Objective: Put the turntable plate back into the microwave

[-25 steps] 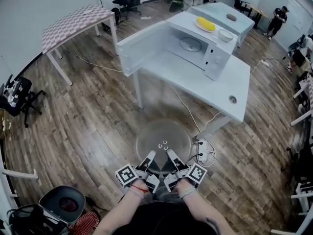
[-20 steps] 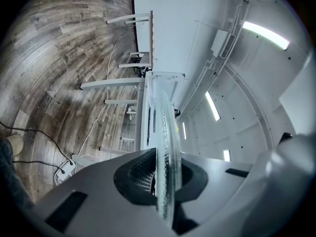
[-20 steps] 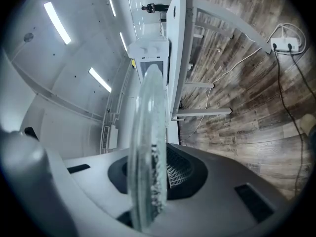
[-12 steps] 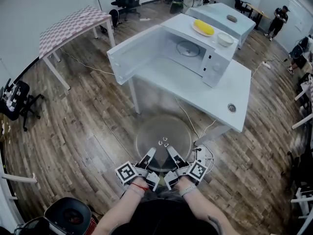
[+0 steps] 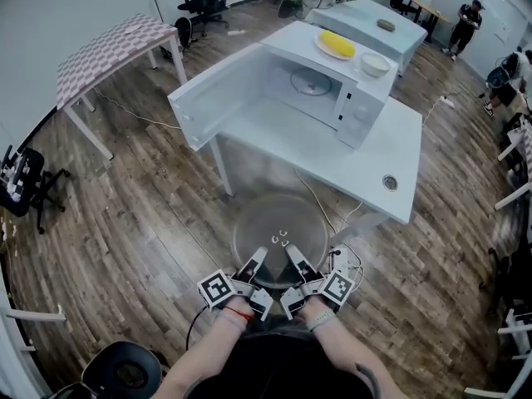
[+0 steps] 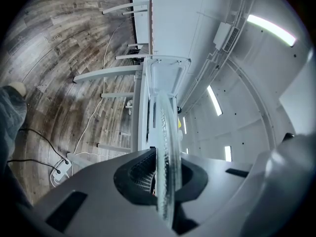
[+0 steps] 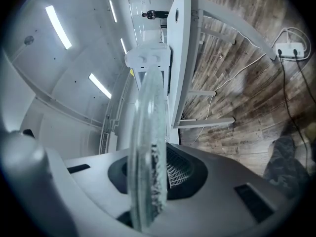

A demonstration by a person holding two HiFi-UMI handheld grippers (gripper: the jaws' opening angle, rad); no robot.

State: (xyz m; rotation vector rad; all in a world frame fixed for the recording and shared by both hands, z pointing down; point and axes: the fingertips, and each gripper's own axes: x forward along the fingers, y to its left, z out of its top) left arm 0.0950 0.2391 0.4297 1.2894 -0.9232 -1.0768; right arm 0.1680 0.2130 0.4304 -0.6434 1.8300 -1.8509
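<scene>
Over the wood floor [image 5: 125,189], at 6 o'clock in the head view, a round glass plate [image 5: 278,223] is held flat in the air. It is gripped on its near rim by two grippers. The left gripper [image 5: 258,263] is closed tight on the rim at about 7 o'clock of the plate, and the right gripper [image 5: 293,261] is closed tight on the rim at about 5 o'clock. From the left gripper view the plate is seen edge-on, pinched between the two dark pads [image 6: 141,170]. The same is seen from the right gripper view, where the glass rim is squeezed between the pads [image 7: 178,170].

At 12 o'clock from the plate, the microwave [image 5: 353,106] is seen on a white table [image 5: 332,152]. Its door [image 5: 212,98] is swung wide open toward 9 o'clock. A round ring [image 5: 310,80] is seen lying inside. The plate is well apart from the microwave and is not yet put in. On top of the microwave, a dish [image 5: 335,44] with something yellow and a white bowl [image 5: 375,62] are set side by side. A power strip [image 5: 341,260] with white wires is seen on the floor at 3 o'clock of the right gripper. A table with a checked top [image 5: 108,46] is seen at 10 o'clock, and a dark chair [image 5: 125,371] at 7 o'clock by the bottom edge.
</scene>
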